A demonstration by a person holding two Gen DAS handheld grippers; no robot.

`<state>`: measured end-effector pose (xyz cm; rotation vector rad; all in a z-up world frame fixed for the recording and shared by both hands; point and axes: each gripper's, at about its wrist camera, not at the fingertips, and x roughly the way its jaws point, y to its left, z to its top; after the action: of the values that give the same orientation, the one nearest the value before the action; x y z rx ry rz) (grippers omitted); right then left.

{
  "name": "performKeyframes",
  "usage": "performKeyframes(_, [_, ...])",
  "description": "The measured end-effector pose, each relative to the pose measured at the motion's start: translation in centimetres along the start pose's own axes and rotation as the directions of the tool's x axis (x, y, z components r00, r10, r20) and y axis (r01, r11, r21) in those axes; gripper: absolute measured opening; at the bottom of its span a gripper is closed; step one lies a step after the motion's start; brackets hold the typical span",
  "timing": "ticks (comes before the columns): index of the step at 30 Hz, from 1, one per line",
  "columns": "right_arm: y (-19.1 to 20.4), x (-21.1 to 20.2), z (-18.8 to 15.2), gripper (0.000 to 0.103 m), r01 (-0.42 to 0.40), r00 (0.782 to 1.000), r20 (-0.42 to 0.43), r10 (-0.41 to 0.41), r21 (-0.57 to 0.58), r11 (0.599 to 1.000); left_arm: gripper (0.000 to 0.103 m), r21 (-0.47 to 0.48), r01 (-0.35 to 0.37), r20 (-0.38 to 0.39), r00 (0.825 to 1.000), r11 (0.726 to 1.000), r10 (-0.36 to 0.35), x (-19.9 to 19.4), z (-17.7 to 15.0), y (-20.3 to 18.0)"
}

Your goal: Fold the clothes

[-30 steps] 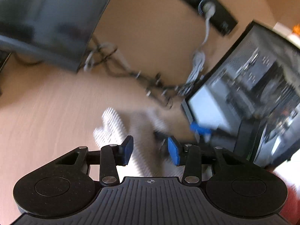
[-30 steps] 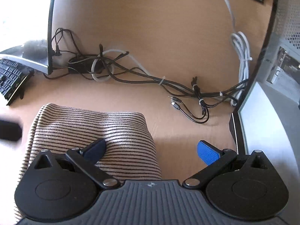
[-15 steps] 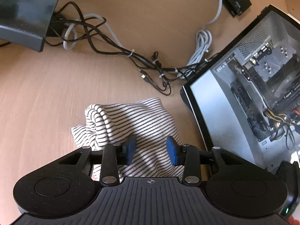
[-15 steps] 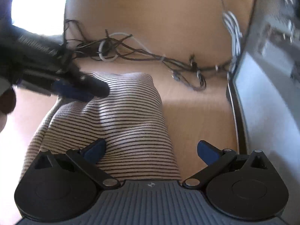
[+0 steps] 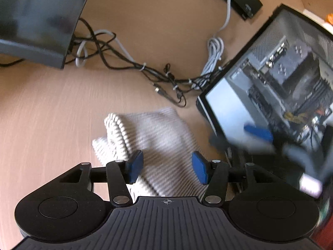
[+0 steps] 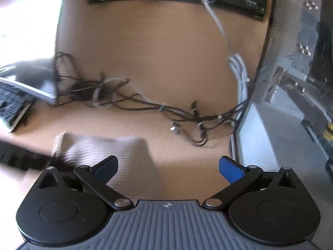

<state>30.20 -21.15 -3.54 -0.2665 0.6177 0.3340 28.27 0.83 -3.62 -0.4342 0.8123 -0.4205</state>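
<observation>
- A folded striped knit garment (image 5: 158, 133), soft and ribbed with a rounded rolled edge, lies on a pale wood-grain desk (image 5: 45, 108), just beside an open computer case (image 5: 276, 83) of grey metal.
- The left gripper (image 5: 167, 166) hangs over the garment; its blue flat pads have just been opening and stand apart, pinching nothing.
- The right gripper (image 6: 168, 166) is spread wide, empty, over the garment's edge.
- Thin tangled cables (image 5: 145, 70) lie beyond the garment.

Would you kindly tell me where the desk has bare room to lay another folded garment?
The desk is bare left of the striped cloth, below the monitor. It is crowded behind the cloth, where cables run, and on the right, by the computer case.
</observation>
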Motion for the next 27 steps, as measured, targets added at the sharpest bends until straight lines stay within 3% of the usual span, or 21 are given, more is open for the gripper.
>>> performKeyframes(3, [0.3,3.2,0.2,0.103,0.015,0.998,-0.063,-0.017,-0.034,0.999,0.053,0.042,-0.020,0.000,1.000,0.999,0.020,0.1,-0.9,-0.3])
performKeyframes(9, [0.3,5.0,-0.1,0.103,-0.016,0.998,-0.058,0.014,-0.035,0.999,0.050,0.033,-0.044,-0.038,0.998,0.998,0.045,0.9,-0.8,0.1])
performKeyframes(14, [-0.6,3.3,0.5,0.103,-0.013,0.999,-0.051,0.012,-0.006,1.000,0.050,0.043,-0.066,-0.051,0.996,0.997,0.069,0.8,-0.3,-0.5])
performKeyframes(17, [-1.8,0.8,0.3,0.103,-0.018,1.000,0.004,0.017,0.044,0.999,0.052,-0.043,-0.070,-0.013,0.998,0.997,0.069,-0.6,-0.1,-0.2])
performKeyframes(19, [-2.3,0.5,-0.1,0.103,-0.010,1.000,0.011,0.009,0.071,0.997,0.061,-0.082,-0.101,0.007,0.995,0.991,0.102,-1.0,-0.1,-0.1])
performKeyframes(21, [-2.5,1.9,-1.0,0.103,0.004,0.999,-0.044,-0.002,0.059,0.998,0.070,-0.083,-0.123,-0.009,0.992,0.989,0.123,-0.4,-0.2,-0.2])
performKeyframes(23, [-2.6,3.8,-2.2,0.103,-0.015,0.993,-0.116,0.022,0.058,0.998,0.071,-0.085,-0.132,-0.041,0.991,0.988,0.129,0.4,-0.6,-0.1])
performKeyframes(27, [-3.3,3.7,-2.0,0.103,-0.056,0.992,-0.108,0.065,0.090,0.994,0.075,-0.146,-0.091,-0.077,0.994,0.985,0.081,1.4,-1.2,0.5])
